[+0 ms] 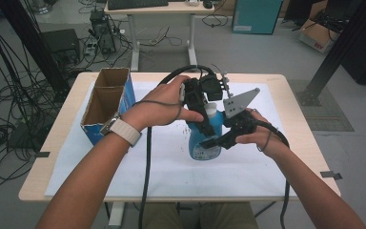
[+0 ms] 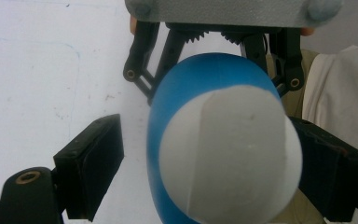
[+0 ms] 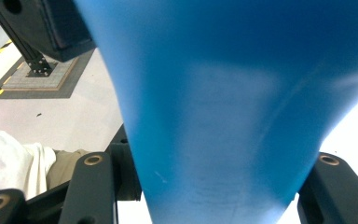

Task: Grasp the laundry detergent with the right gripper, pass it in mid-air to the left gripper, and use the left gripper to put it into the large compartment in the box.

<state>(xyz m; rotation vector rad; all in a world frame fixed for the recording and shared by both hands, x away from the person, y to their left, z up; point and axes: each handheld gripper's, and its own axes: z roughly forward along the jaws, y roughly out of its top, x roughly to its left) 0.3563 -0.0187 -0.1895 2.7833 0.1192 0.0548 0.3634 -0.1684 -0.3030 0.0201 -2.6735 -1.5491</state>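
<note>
The blue bottle stands upright at the centre of the high view, on the white sheet that covers the table, with an open cardboard box well apart at the left.

The right gripper is clamped on the bottle's body from the right side; in the right gripper view the blue wall runs between the jaws and bulges out above them.

The left gripper comes from above at the white cap. In the left gripper view the cap sits between the jaws: the right pad lies against it or just beside it, the left pad stands clear of it with sheet showing in the gap. So these jaws are partly closed but not yet gripping.

The bottle looks like moulded plastic, smooth and somewhat glossy, so probably slippery and likely to give a little under pressure. Whether it is full cannot be told; if it is, it would be fairly heavy for its size. The narrowing waist seems the safest hold for the body, since the flare above stops it sliding. The cap is hard and rounded; it should be taken squarely across its widest part, or the pads may skid off when it is turned.
</note>
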